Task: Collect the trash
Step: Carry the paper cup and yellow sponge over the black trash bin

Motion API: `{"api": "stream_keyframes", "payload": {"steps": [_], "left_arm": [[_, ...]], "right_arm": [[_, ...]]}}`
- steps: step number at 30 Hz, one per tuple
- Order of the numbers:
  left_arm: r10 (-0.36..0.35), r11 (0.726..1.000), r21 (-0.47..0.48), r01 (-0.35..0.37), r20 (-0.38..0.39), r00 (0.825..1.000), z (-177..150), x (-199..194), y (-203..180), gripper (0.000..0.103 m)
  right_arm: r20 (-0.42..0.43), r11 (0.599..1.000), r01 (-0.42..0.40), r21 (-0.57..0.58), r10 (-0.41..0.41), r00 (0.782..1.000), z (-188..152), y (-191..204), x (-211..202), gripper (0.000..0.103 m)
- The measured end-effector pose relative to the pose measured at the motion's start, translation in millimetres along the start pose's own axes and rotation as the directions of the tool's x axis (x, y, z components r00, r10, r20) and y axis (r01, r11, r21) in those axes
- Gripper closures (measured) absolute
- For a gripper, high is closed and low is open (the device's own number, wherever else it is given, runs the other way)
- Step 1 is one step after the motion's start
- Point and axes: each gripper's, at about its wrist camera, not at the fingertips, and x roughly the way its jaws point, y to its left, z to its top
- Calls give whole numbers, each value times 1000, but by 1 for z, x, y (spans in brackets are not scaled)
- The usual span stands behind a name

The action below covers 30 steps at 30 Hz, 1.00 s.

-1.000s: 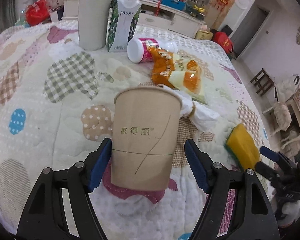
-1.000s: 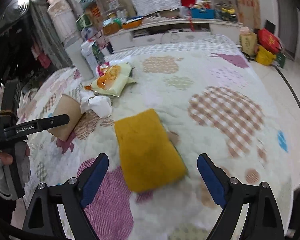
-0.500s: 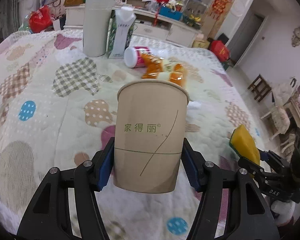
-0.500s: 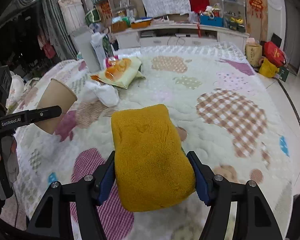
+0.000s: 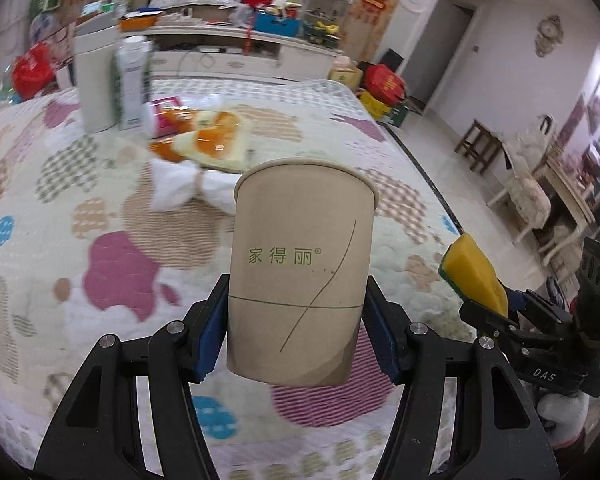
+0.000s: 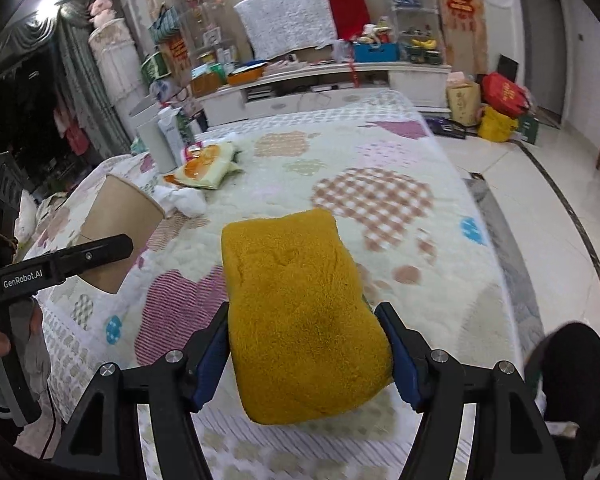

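Trash in hand: brown paper cup with green print (image 5: 300,280) pinched by our left tongs (image 5: 296,328), yellow sponge with green scrub backing (image 6: 300,320) pinched by our right tongs (image 6: 304,360). Both are lifted clear of the patchwork quilted bed (image 5: 100,208).

Both sets of tongs have just been closing, each with its item between the pads. Pads sit on the cup's lower wall, left and right.

Handling, as we judge it: cup is light, thin-walled, crushes easily. Low grip near the base is the stiff zone, so we go easy on the squeeze. Sponge is soft and already bulging between the pads; it compresses, won't slip much.

Left on the bed, far side: crumpled white tissue (image 5: 180,188), orange-and-yellow snack wrapper (image 5: 216,144), pink-labelled can on its side (image 5: 164,114), white-and-green carton (image 5: 132,84) beside a tall white cylinder (image 5: 96,80).
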Motion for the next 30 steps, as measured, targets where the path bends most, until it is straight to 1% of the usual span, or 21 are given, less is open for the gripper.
{"api": "stream_keyframes", "payload": {"steps": [10, 21, 30], "left_arm": [[-51, 994, 99, 54, -33, 998, -1, 25, -64, 42], [-81, 977, 192, 91, -56, 995, -4, 52, -118, 42], [-102, 964, 239, 119, -84, 991, -7, 70, -154, 42]], "right_arm": [[20, 994, 54, 100, -56, 998, -21, -50, -30, 35], [20, 976, 97, 194, -103, 994, -38, -94, -48, 35], [25, 957, 139, 256, -150, 988, -51, -125, -67, 35]]}}
